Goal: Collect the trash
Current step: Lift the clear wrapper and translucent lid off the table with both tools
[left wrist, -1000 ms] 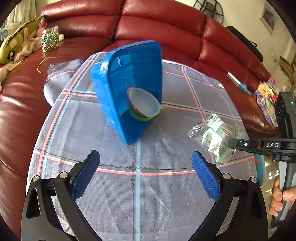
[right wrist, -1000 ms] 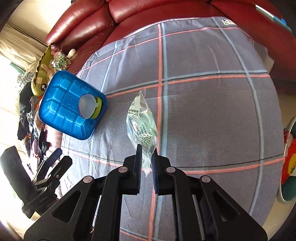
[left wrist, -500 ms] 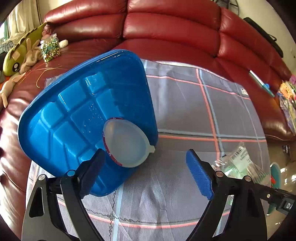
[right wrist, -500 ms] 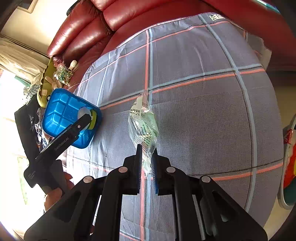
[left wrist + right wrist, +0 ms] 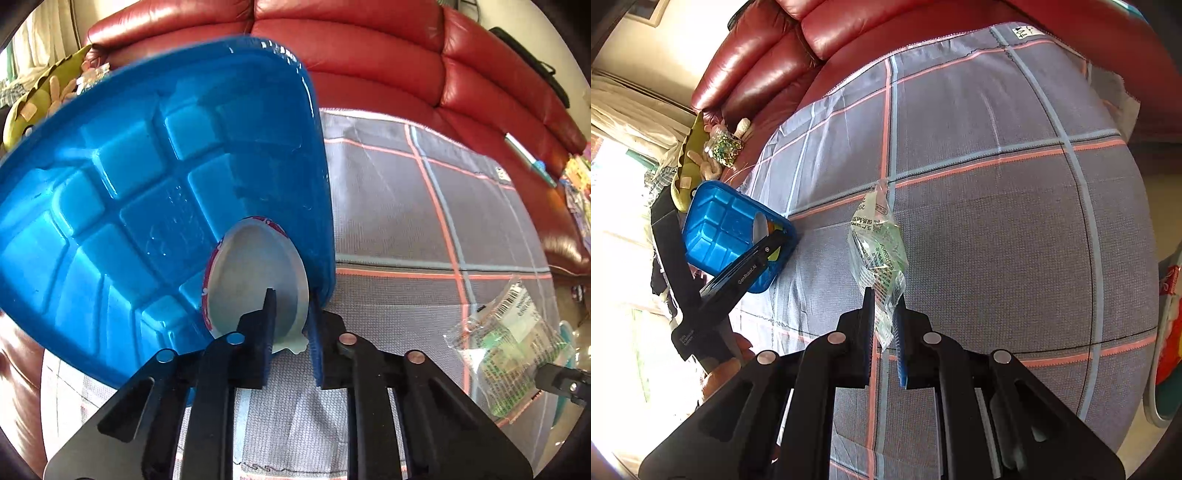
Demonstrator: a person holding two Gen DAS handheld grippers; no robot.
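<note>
The left tongs (image 5: 291,325) are pinched on the near rim of a white foil-lidded cup (image 5: 255,280) lying in the blue tray (image 5: 129,206), at its right edge. The right tongs (image 5: 884,332) pinch a clear printed wrapper (image 5: 877,251) hanging over open checked cloth (image 5: 997,229). Beyond, the red sofa (image 5: 369,55) bounds the cloth's far edge.

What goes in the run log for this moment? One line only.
left gripper: shut on white foil lid in blue plastic tray | right gripper: shut on clear printed wrapper
</note>
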